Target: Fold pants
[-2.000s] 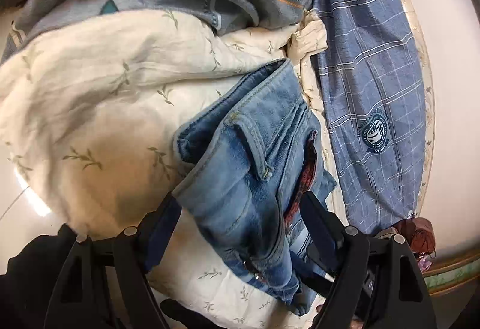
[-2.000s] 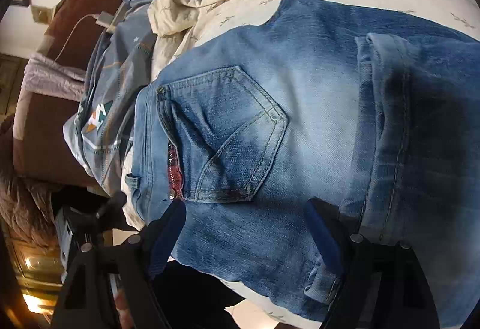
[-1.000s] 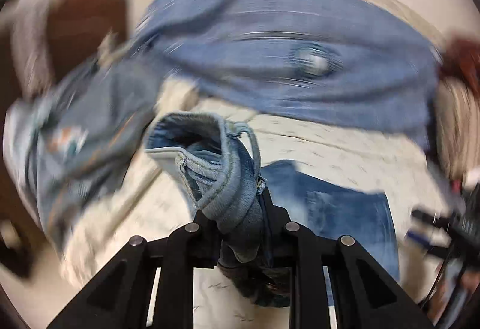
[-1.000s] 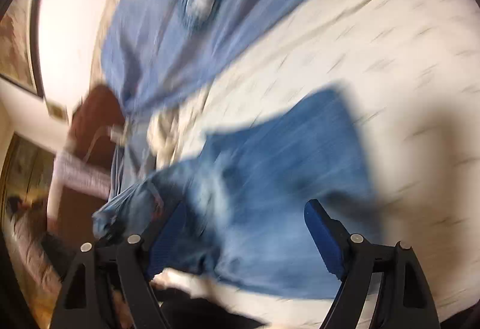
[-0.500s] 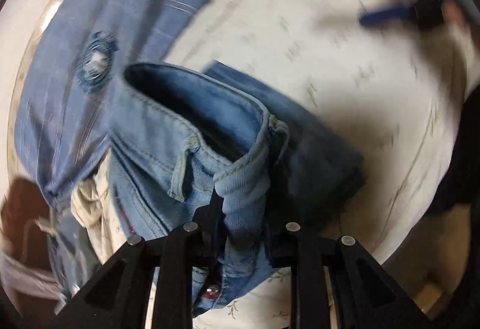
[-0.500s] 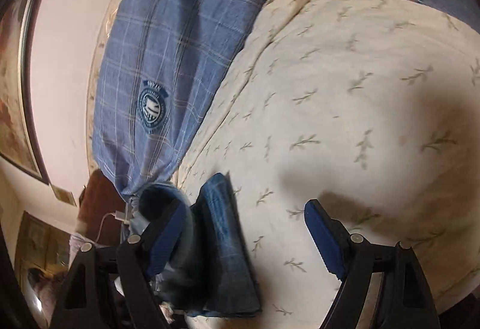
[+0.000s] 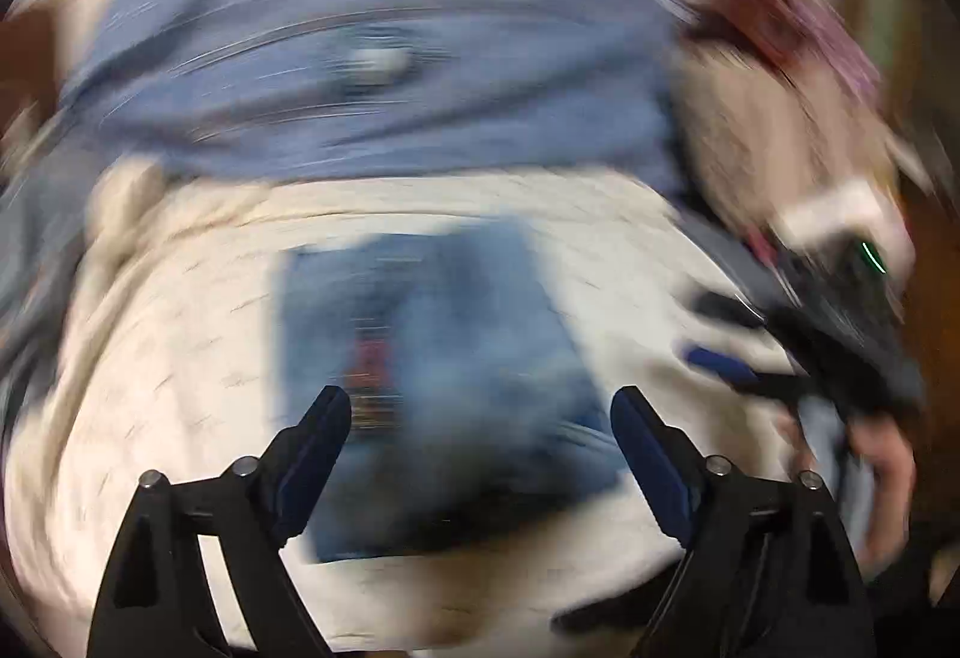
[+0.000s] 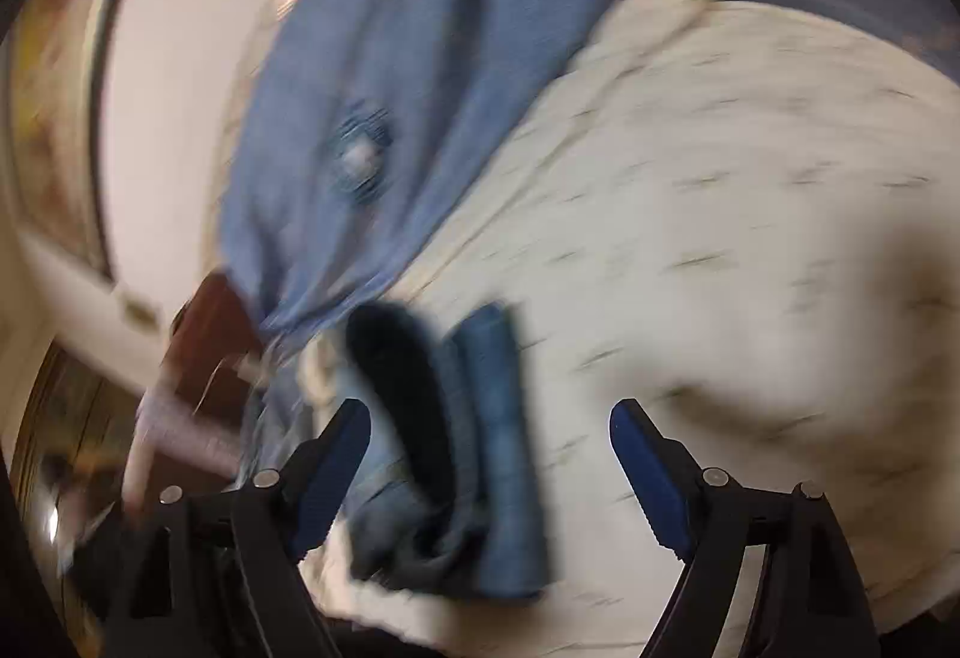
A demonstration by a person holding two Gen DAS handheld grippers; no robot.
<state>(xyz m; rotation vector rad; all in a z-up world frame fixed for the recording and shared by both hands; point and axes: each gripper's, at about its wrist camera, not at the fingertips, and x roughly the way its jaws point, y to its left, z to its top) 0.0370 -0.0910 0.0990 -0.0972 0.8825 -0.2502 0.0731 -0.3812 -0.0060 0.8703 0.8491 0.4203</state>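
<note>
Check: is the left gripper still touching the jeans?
Apart. In the left wrist view the left gripper has just opened, jaws spread wide, and the folded jeans lie flat on the cream sheet beyond the pads, nothing pinched between them.

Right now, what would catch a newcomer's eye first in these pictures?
The folded blue jeans lying on the cream leaf-print cover, framed between the open jaws of the left hand-held gripper. Behind them stretches a blue checked cloth with a round badge. The right hand-held gripper is also open.
</note>
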